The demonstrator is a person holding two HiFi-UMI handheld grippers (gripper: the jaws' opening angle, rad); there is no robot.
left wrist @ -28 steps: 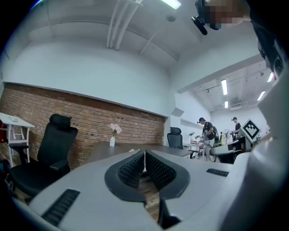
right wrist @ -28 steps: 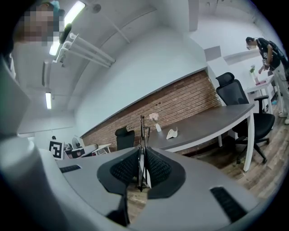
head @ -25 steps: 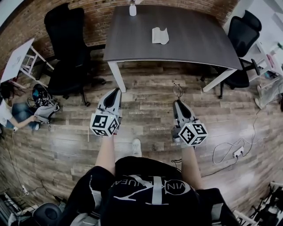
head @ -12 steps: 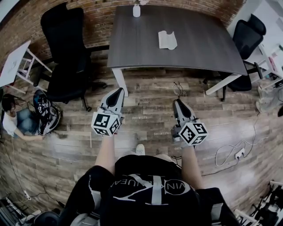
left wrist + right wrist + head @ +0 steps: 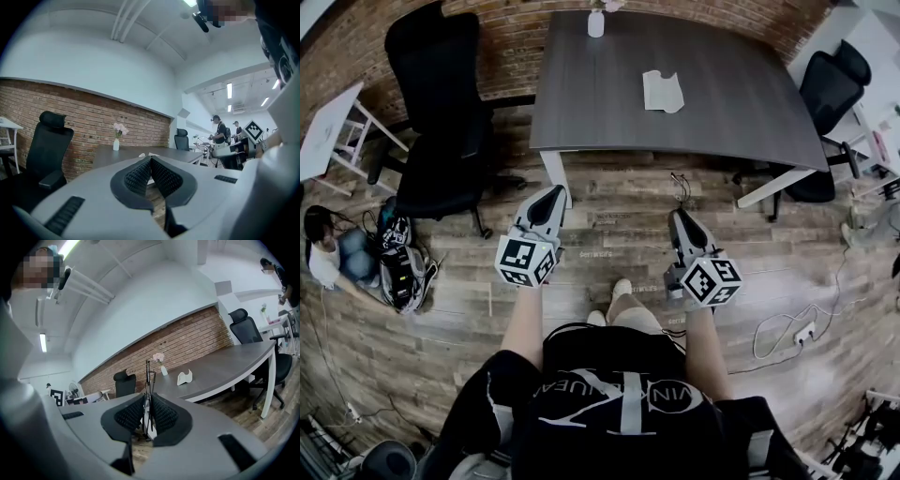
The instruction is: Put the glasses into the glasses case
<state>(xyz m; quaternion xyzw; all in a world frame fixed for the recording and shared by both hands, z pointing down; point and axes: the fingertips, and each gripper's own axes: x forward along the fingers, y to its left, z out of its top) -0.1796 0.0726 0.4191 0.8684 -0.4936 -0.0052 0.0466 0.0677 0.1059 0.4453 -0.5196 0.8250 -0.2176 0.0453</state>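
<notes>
Plainly clamped in the right gripper [image 5: 148, 398]: the glasses [image 5: 147, 378], a thin dark frame standing upright between the closed pads and poking out past the tips. Well apart from the pale glasses case [image 5: 662, 91], lying on the dark table [image 5: 722, 112] ahead, toward its far side. Left gripper [image 5: 151, 161] closed on nothing, pads meeting at the tip.

Could go wrong in a few ways. Held by so slim a part, likely to swivel or slide out under a jolt. Sticking out in front, likely to strike the table edge first if carried in low. With the case probably light and unbraced, likely to skid away when nudged, unless pinned by the free claw.

Room for moving: bare wood floor straight ahead, up to the near table edge and its white leg [image 5: 555, 173]. Black chair [image 5: 441, 112] off left and second chair [image 5: 830, 84] off right, both clear of the path. Loose cable [image 5: 783, 328] on the floor at right, worth stepping wide of. Vase [image 5: 596, 21] at the far edge, beyond the case.
</notes>
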